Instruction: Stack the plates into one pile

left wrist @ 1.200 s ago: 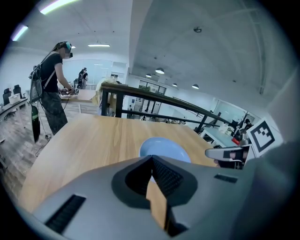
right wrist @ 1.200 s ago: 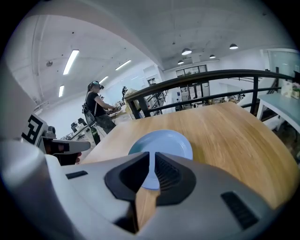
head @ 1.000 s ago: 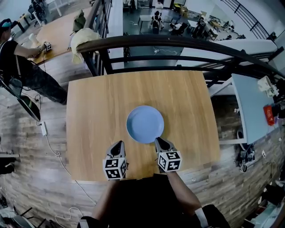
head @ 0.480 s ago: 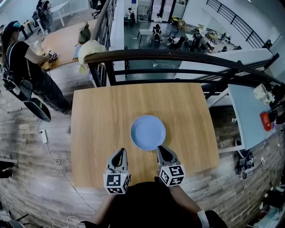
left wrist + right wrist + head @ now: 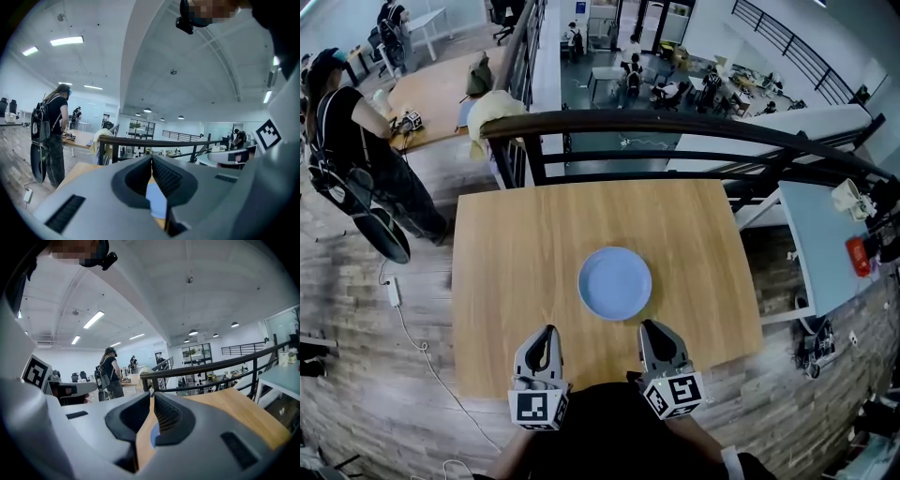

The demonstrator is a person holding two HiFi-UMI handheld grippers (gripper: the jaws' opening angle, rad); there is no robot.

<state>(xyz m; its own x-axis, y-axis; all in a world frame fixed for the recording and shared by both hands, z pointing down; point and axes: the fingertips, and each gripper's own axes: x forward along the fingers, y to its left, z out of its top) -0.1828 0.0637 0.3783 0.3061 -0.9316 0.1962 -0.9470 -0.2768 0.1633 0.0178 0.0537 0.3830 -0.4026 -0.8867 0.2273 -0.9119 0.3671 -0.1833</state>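
1. Blue plate lay flat near the middle of the wooden table, a little toward 3 o'clock. Its face showed plain blue all over. From above I could not tell whether it was one plate or several piled together.
2. At 7 o'clock of the plate, apart from it, the left gripper hung over the table's near edge. In the left gripper view its jaws were pressed together with nothing pinched.
3. At 5 o'clock of the plate, just short of its rim, sat the right gripper. In the right gripper view its tips met and only a thin slit ran below them. They gripped nothing, and wood and a sliver of blue showed through the slit.
4. Each gripper carried a cube with black-and-white square markers, the left cube and the right cube. These patterns were the only print sharp enough to make out.
5. At 12 o'clock a dark railing curved past the table's far edge, with a pale cloth draped on its left end.
6. At 10 o'clock a person in dark clothes stood at a second wooden table.
7. At 3 o'clock stood a pale table bearing a small red thing.
8. At 9 o'clock a white power strip lay on the plank floor.
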